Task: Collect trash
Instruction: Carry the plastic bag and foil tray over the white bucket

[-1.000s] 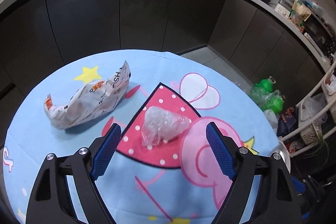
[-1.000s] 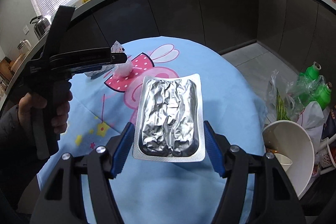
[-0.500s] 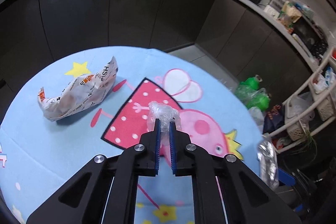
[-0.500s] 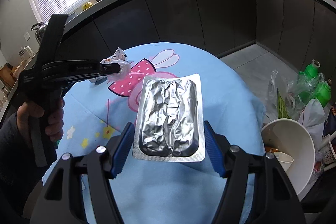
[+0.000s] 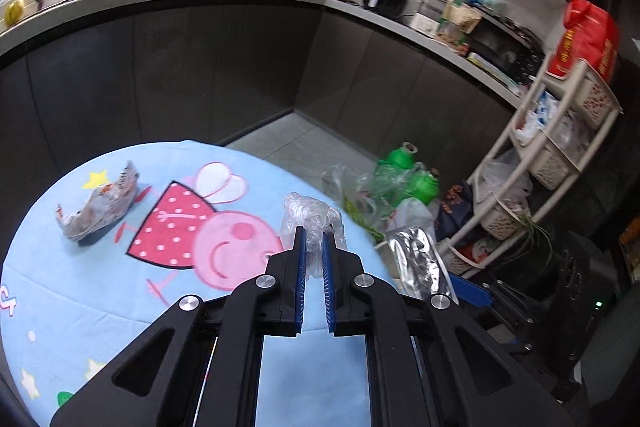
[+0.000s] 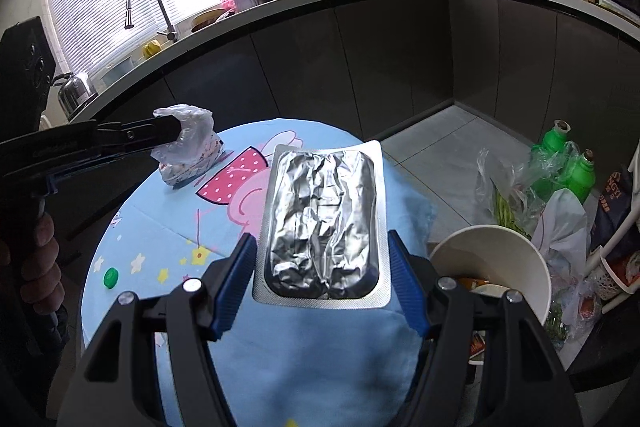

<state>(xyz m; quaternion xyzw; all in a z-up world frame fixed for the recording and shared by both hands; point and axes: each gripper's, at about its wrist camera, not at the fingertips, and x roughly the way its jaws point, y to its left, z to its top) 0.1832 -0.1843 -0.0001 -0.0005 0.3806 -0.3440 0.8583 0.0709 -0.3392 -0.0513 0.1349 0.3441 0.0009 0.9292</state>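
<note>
Holding a crumpled wad of clear plastic film [image 5: 308, 217], the left gripper [image 5: 313, 245] had its jaws clenched on the wad, which was raised clear of the round table covered in a light-blue cartoon cloth [image 5: 120, 307]. The right gripper [image 6: 322, 277] grasped a flat silver foil blister pack [image 6: 324, 223] by its two long edges, the pack lying level above the table's near side. A crumpled printed paper wrapper [image 5: 98, 205] remained on the cloth at the far left, and a small green bottle cap [image 6: 111, 277] lay near the left edge. A white paper bucket [image 6: 492, 267] stood just beside the table on the right and appeared to be the collection point. The film would likely handle as very light, soft and slippery; a firm pinch through its bunched centre was advisable. The foil pack looked thin, light and semi-stiff, prone to buckling; the flat rim was the better hold. The wrapper looked light and crushable, best taken at its thickest fold.
</note>
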